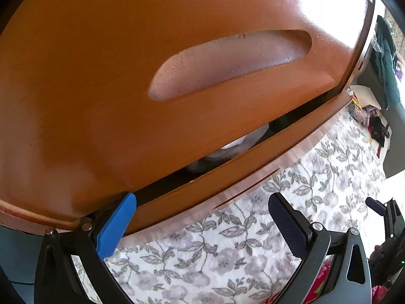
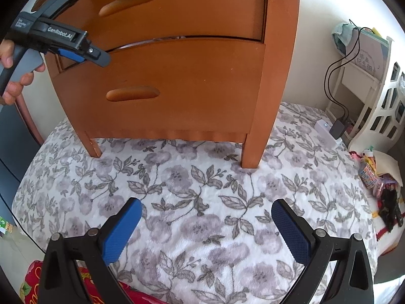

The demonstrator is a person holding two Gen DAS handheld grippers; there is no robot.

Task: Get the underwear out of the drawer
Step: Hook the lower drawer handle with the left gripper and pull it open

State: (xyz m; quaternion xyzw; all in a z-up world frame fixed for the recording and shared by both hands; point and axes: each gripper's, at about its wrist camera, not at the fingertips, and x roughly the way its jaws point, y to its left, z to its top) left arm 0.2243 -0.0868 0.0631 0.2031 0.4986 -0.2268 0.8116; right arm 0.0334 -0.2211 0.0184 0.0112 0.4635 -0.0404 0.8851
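A wooden nightstand has an upper drawer and a lower drawer, each with a recessed slot handle. The lower drawer stands slightly out, leaving a dark gap under the upper drawer front. Pale white and grey fabric shows inside that gap. My left gripper is open, with its left blue fingertip at the gap's left end. In the right wrist view the left gripper is held by a hand at the drawer's top left corner. My right gripper hangs open and empty over the rug.
A floral grey and white rug covers the floor before the nightstand. To the right stand a white shelf with cables, a charger and a heap of small clutter. Red patterned cloth lies at the bottom left.
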